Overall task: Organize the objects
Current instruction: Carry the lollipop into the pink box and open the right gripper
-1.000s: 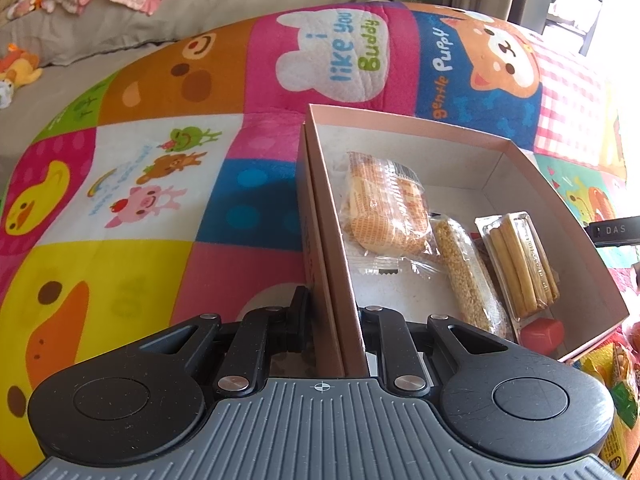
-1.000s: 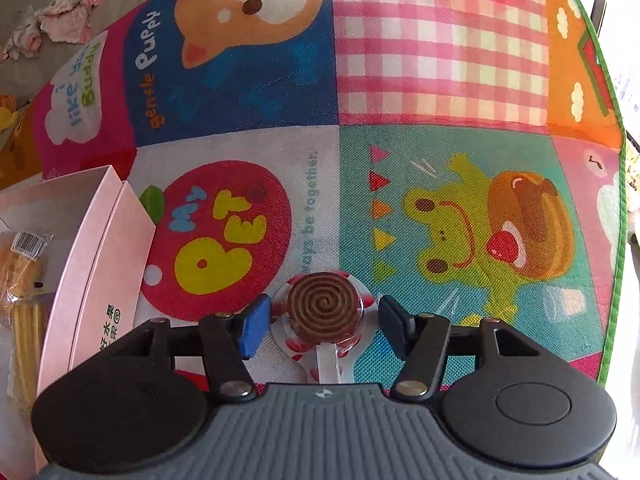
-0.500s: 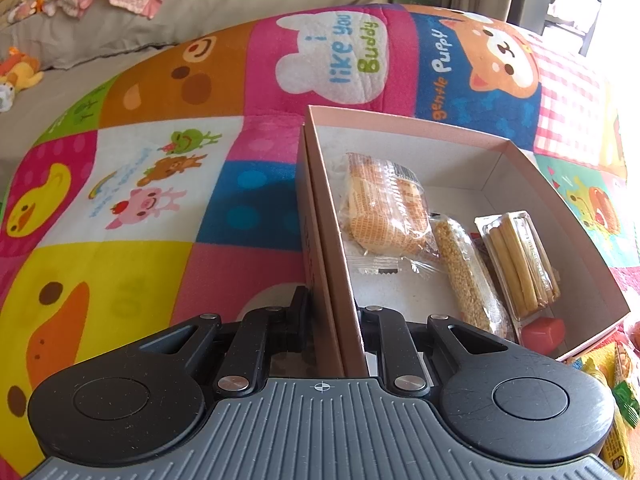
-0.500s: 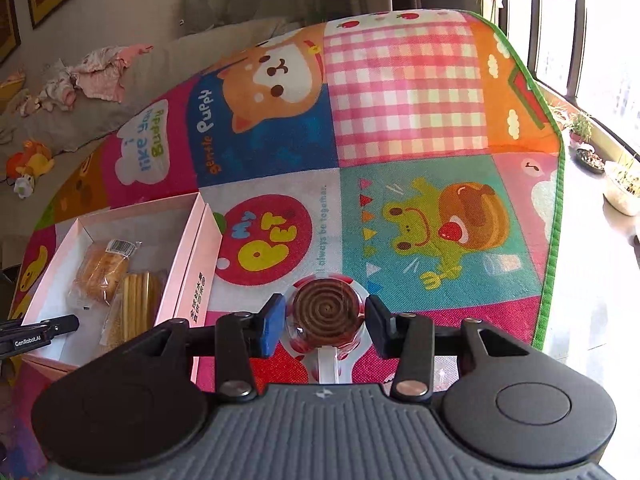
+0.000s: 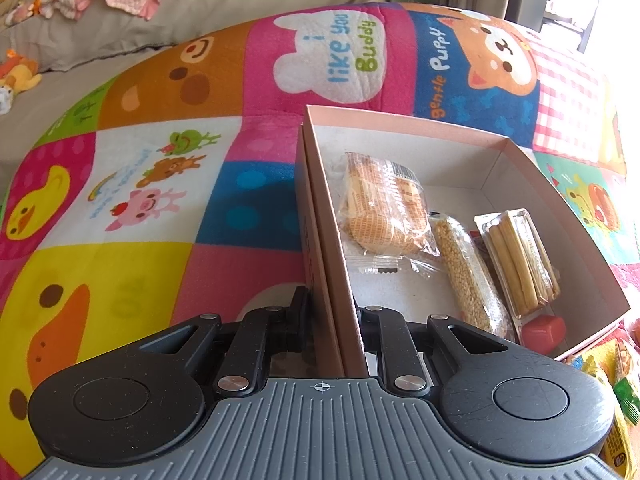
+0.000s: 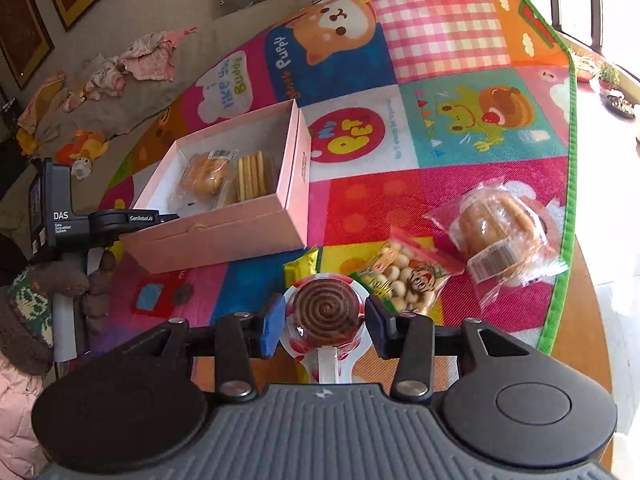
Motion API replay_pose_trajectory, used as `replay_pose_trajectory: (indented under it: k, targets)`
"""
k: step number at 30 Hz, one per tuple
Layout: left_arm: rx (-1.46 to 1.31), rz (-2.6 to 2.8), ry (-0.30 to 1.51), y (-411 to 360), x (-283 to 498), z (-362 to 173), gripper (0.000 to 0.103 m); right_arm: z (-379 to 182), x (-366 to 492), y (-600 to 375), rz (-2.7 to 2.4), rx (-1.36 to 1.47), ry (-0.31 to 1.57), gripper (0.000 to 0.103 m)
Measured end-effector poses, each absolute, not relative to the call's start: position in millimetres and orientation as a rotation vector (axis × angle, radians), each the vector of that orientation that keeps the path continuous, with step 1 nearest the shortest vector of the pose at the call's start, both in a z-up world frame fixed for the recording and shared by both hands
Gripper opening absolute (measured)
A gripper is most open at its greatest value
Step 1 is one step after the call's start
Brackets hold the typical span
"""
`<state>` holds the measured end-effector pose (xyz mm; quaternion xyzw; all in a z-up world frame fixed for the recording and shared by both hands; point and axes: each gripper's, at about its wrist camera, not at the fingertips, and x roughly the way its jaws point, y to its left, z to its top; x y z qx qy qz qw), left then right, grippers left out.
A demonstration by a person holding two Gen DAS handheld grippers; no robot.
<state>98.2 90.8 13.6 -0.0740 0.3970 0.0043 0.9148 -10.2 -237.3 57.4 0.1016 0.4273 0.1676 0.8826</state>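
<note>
A pink cardboard box stands open on the colourful play mat. It holds a wrapped cake, a cereal bar, a pack of stick biscuits and a red candy. My left gripper is shut on the box's near left wall; it also shows in the right wrist view. My right gripper is shut on a brown spiral lollipop and holds it above the mat, right of the box.
On the mat near the right gripper lie a bag of round snacks, a wrapped bun and a yellow packet. The mat's green edge runs at the right. Clothes and toys lie on the grey bedding beyond.
My right gripper has lifted and pulled back with the lollipop, so the box and loose snacks come into its view. The left gripper stays clamped on the box wall.
</note>
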Motion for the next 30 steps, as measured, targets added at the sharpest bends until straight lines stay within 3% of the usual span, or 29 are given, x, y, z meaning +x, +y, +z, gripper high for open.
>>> replay_pose_trajectory:
  k: [7,16,30]
  targets:
    - [-0.148,-0.004,0.812,91.8,97.3,12.7,0.018,70.9,-8.8,-192.9,0.406,0.218,0.813,0.043]
    - [-0.157,-0.002,0.811,92.0,97.5,12.6,0.018,118.0,72.6,-128.5,0.456,0.137,0.636,0.043]
    - [-0.164,0.005,0.807,92.0,96.8,11.8,0.018,66.9,157.1,-107.2,0.466,0.203,0.793,0.043]
